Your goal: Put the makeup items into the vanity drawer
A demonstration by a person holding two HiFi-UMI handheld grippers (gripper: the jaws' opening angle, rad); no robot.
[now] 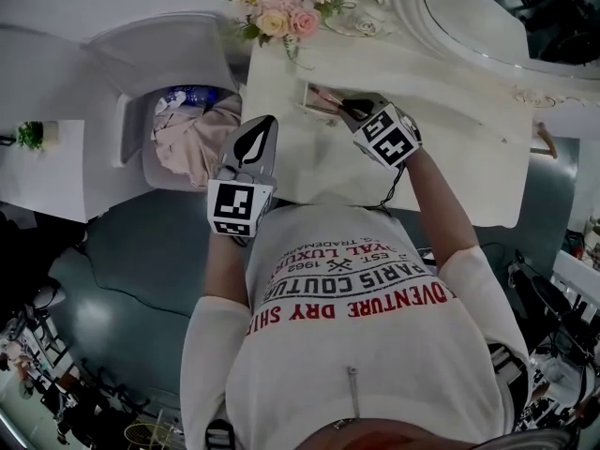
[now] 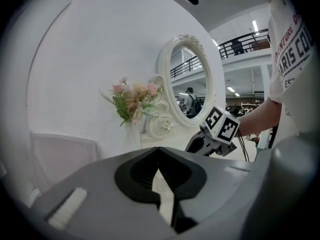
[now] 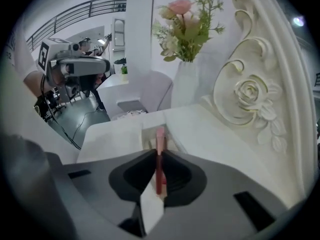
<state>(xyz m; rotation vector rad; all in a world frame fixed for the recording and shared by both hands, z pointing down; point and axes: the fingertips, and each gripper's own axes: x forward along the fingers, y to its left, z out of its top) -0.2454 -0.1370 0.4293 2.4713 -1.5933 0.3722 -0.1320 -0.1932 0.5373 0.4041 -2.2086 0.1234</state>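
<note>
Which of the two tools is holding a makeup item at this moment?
The right tool: its jaws clamp a slim pink makeup stick. The left tool has nothing between its jaws.

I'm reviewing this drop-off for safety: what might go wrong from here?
The thin red-and-pink tube sticks out past the tips of the right gripper, so it might swivel or slip before reaching the open drawer. The drawer opening looks narrow; the tube could catch its rim. The flower vase stands close by and might get knocked.

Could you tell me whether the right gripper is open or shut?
Shut: the right gripper pinches a slim red-and-pink makeup stick between its fingers.
</note>
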